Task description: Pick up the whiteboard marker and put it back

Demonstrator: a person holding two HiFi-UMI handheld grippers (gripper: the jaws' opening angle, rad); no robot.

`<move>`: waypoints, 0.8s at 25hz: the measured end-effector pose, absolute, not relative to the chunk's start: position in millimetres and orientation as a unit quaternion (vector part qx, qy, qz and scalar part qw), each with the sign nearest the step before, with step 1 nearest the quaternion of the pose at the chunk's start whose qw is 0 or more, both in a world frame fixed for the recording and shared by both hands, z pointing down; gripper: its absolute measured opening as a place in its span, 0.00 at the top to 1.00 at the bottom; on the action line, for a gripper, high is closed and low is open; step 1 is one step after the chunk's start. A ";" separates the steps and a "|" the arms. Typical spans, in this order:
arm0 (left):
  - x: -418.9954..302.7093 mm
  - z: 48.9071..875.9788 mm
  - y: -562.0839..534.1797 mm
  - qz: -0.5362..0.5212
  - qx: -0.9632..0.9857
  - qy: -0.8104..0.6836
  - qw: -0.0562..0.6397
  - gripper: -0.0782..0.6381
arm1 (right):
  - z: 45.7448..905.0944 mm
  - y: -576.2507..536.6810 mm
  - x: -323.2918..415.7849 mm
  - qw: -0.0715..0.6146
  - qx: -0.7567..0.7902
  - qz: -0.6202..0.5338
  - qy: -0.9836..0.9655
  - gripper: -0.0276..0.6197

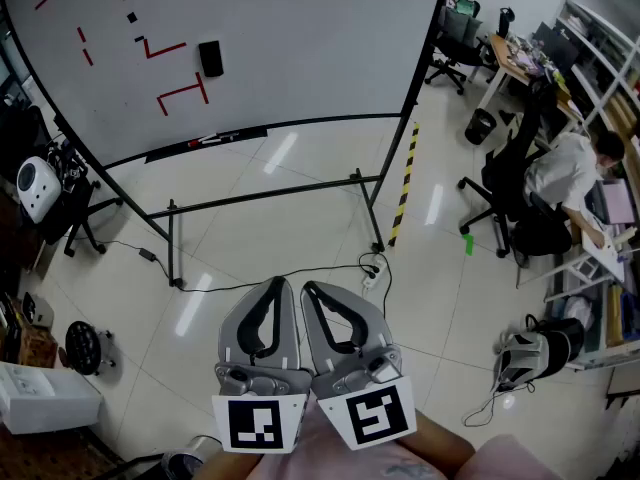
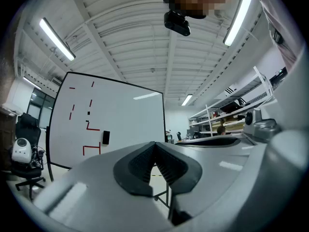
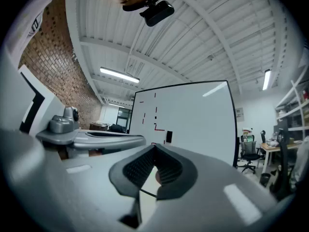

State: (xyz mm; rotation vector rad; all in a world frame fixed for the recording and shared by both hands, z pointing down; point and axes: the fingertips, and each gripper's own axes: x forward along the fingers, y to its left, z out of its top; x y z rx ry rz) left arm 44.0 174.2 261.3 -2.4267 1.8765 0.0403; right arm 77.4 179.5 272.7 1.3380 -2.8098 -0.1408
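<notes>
Left gripper point(image 1: 283, 284) and right gripper point(image 1: 309, 288), bottom centre, both shut, empty; you're pre-pickup: approach whiteboard point(image 1: 260, 28) upper left, look for marker along its tray point(image 1: 205, 140).

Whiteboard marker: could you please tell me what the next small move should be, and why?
Probably step closer to the whiteboard: what looks like the marker lies on its ledge, far ahead, while the left gripper and right gripper are both shut and empty, side by side near the body.
</notes>
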 end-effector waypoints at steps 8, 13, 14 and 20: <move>29.9 265.7 177.1 -0.019 -0.808 0.588 0.032 0.89 | 271.7 177.1 51.7 0.021 0.426 -0.053 -0.903 0.96; 4.8 268.1 167.3 -0.007 -0.812 0.584 0.007 0.89 | 270.1 169.4 27.3 0.015 0.425 -0.050 -0.904 0.96; -0.3 267.7 165.0 -0.004 -0.813 0.582 0.006 0.89 | 269.9 167.1 22.2 0.013 0.424 -0.048 -0.904 0.96; -34.2 265.5 138.5 0.016 -0.814 0.580 -0.009 0.89 | 269.5 143.5 -10.9 0.011 0.428 -0.044 -0.903 0.96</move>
